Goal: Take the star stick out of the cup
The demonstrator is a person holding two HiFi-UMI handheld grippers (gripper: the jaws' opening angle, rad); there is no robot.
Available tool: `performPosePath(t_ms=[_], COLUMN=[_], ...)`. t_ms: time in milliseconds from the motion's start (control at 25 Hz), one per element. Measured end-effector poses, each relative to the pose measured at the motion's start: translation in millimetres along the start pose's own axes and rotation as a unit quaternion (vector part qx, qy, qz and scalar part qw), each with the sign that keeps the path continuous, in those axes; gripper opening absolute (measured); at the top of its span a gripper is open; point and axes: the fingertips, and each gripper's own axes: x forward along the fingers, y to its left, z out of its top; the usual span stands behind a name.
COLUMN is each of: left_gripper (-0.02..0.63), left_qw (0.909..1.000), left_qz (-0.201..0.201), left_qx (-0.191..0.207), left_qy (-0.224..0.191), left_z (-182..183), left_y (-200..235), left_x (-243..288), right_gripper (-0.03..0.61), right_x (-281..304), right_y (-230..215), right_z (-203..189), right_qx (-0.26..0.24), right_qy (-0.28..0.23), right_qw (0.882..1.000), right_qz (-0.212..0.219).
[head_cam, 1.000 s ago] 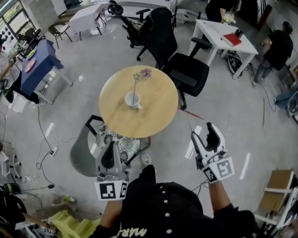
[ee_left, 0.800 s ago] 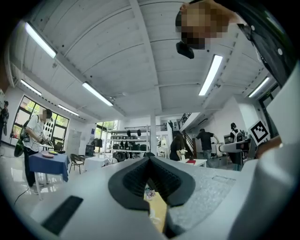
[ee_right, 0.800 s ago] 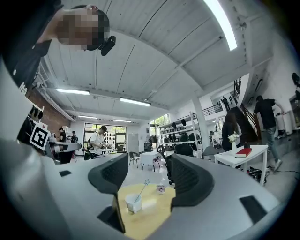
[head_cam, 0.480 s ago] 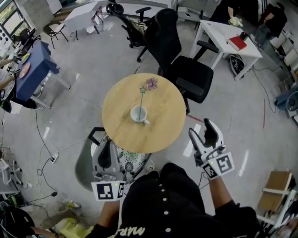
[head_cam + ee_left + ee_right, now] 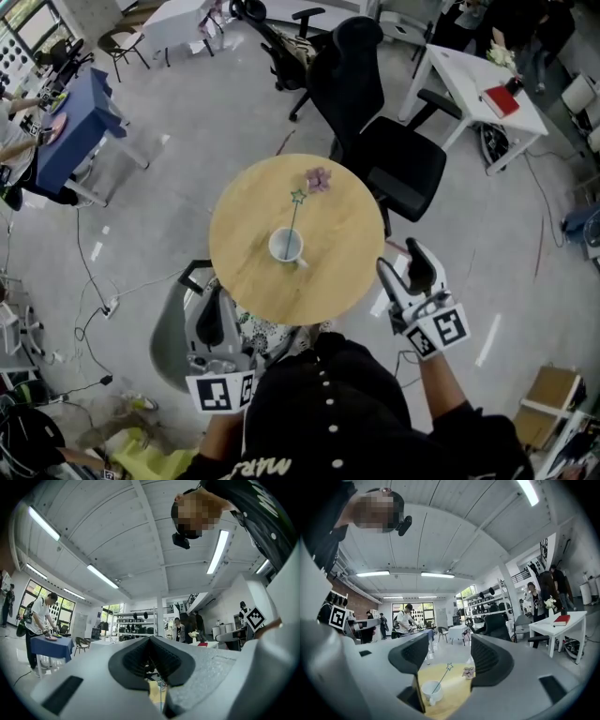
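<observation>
The star stick (image 5: 293, 218) stands in the white cup (image 5: 286, 247) near the middle of the round wooden table (image 5: 248, 211). It leans away from the person, with its star tip up beside a small pink paper flower (image 5: 319, 179) lying on the tabletop. The right gripper (image 5: 405, 269) hovers off the table's near right edge with its jaws spread wide and nothing between them. The cup and stick (image 5: 442, 677) show through the gap. The left gripper (image 5: 212, 317) is low at the near left with its jaws pressed together, empty. It is above a grey chair (image 5: 169, 328) with a patterned cushion tucked against the table. A black office chair (image 5: 394, 159) stands at the far side.
</observation>
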Motion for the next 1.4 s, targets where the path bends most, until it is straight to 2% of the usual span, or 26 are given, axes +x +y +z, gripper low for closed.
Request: performPosePath(t_ms=[280,560,880,1200,1320,1400], left_gripper=[0.003,0.003,0.003,0.003,0.003,0.003], left_qw=[0.9996,0.9982,0.9946,0.9877,0.9865,0.9856], left_qz=[0.024,0.054,0.075,0.118,0.119,0.125], left_qx=[0.01,0.017,0.014,0.01,0.024,0.016], left_qy=[0.014,0.021,0.07,0.102,0.11,0.113], left_z=[-13,-23,-57,-83,-90,-94], left_y=[6,8,13,27,28,29], left_x=[20,13,1,-15,-19,-20], right_gripper=[0.27,0.27,0.258,0.249,0.245,0.238], right_x=[42,106,181,229,243,249], right_y=[-18,-13,6,23,25,26], right_z=[-26,-97,-213,-271,-288,-297], right_qx=[0.014,0.054,0.12,0.175,0.186,0.191], right_qy=[0.029,0.091,0.195,0.236,0.249,0.257], right_qw=[0.999,0.991,0.961,0.936,0.929,0.926], right_qz=[0.033,0.087,0.158,0.192,0.199,0.202])
